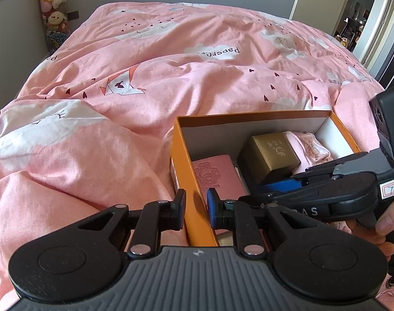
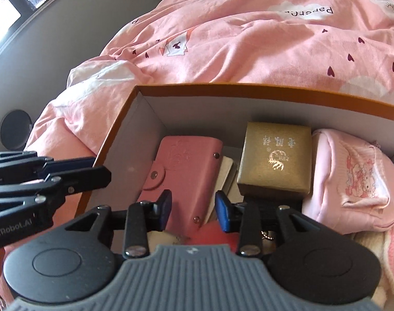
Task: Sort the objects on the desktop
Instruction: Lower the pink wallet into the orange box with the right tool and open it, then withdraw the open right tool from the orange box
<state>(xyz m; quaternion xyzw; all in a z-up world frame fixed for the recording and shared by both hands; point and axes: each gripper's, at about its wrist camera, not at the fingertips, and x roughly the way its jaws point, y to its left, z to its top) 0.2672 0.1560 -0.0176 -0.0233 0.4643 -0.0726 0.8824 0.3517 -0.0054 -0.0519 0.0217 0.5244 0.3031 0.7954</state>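
Note:
An orange box [image 1: 248, 116] with white inner walls lies on a pink duvet. Inside are a pink snap wallet [image 2: 181, 171], a gold gift box [image 2: 274, 155] and a pale pink printed pouch [image 2: 352, 178]. My left gripper [image 1: 197, 207] straddles the box's left wall, its pads pressed on both sides of the orange card. It shows at the left of the right wrist view as the left gripper [image 2: 101, 168]. My right gripper [image 2: 194, 210] hangs open over the wallet's near end, with nothing pinched. The left wrist view shows the right gripper [image 1: 261, 190] reaching into the box from the right.
A red item [image 2: 217, 235], a white card [image 2: 225, 173] and keys [image 2: 266, 233] lie low in the box near my right fingers. The rumpled duvet [image 1: 145, 64] surrounds it. Plush toys [image 1: 53, 5] stand at the far left corner. A hand [image 1: 386, 223] holds the right gripper.

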